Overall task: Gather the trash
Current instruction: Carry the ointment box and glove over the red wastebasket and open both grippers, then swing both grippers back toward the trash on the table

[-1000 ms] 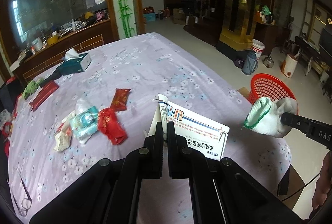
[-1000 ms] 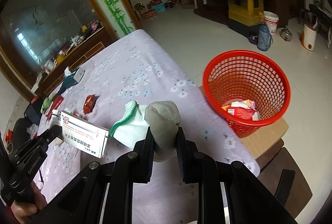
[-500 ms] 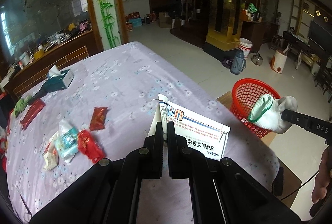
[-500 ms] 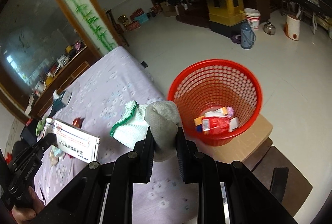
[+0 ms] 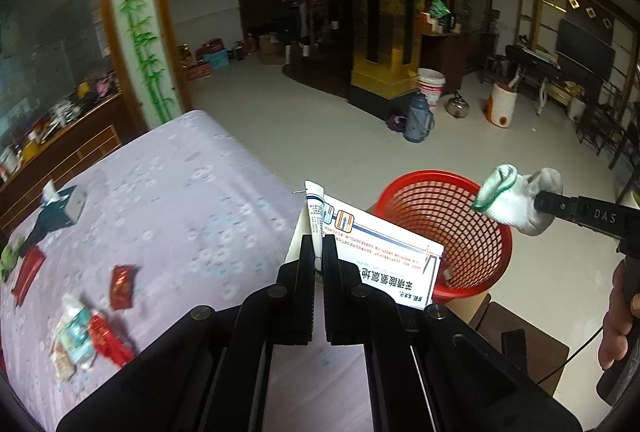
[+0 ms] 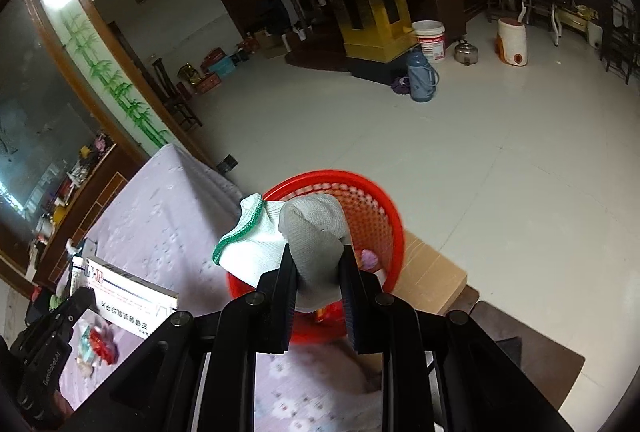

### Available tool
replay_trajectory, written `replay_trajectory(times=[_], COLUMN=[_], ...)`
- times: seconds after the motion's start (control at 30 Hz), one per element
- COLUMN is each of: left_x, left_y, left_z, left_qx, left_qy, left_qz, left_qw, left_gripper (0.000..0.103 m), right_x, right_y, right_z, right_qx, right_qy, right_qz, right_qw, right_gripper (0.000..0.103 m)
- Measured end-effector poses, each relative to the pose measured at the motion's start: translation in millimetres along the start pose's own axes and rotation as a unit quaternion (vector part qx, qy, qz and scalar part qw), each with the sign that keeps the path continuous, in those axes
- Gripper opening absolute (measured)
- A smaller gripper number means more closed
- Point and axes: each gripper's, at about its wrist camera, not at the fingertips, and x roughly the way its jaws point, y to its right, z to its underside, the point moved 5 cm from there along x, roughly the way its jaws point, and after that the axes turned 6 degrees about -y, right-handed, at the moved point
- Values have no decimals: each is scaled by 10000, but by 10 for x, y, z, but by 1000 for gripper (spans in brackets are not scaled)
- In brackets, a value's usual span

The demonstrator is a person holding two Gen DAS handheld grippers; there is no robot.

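left gripper [image 5: 319, 252] jaws clamped on white box [image 5: 384, 264], held above counter [image 5: 180, 199] edge | right gripper [image 6: 318, 264] jaws clamped on white sock [image 6: 280, 244], directly over red basket [image 6: 376, 207] | wrappers [image 5: 120, 286] left of left jaws

Pale tiled floor [image 5: 304, 119], gold pillar [image 5: 380, 11], bamboo-painted column [image 5: 136, 31].

A table covered in a lilac flowered cloth [image 5: 180, 199]. On it lie a teal tissue box [image 5: 60, 207], 2 red wrappers [image 5: 122, 286] apart from each other, and a small heap of crumpled packets [image 5: 86, 338] near the front edge.
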Motion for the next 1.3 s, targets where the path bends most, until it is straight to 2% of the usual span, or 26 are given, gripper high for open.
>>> replay_trajectory(times=[0.37, 0.4, 0.47, 0.5, 0.53, 0.7, 0.8, 0.97, 1.13, 1.3], left_x=[563, 594, 624, 629, 631, 628, 580, 487, 312, 53], left_y=[604, 632, 664, 672, 682, 671, 554, 178, -325, -725], left_z=[-293, -314, -328, -340, -355, -364, -310, -90, 256, 641], left_qx=[392, 395, 384, 375, 361, 292, 119, -440, -1151, -1657], left_qy=[-246, -258, -279, -261, -218, -235, -259, -396, -572, -653], left_qz=[149, 154, 235, 220, 171, 158, 9, -291, -679, -982], left_qw=[9988, 9988, 9986, 9987, 9990, 9992, 9996, 9978, 9894, 9791], left_gripper=[3, 7, 27, 41, 48, 48, 48, 49, 49, 49], right_x=[369, 399, 436, 448, 448, 452, 456, 533, 653, 729], right_y=[99, 100, 85, 91, 85, 90, 33, -224, -740, -1221], right_z=[-322, -353, -385, -414, -426, -481, -463, -277, 51, 428], right_qx=[-31, -44, -58, -64, -84, -204, -415, -847, -1496, -1966], right_qy=[-213, -234, -276, -267, -251, -231, -273, -564, -940, -1288], right_qz=[-12, -29, -76, -84, -81, -47, -36, -302, -771, -1171], right_qw=[9998, 9997, 9996, 9996, 9996, 9995, 9988, 9943, 9812, 9649], right_gripper=[27, 29, 39, 42, 48, 50, 50, 51, 51, 51])
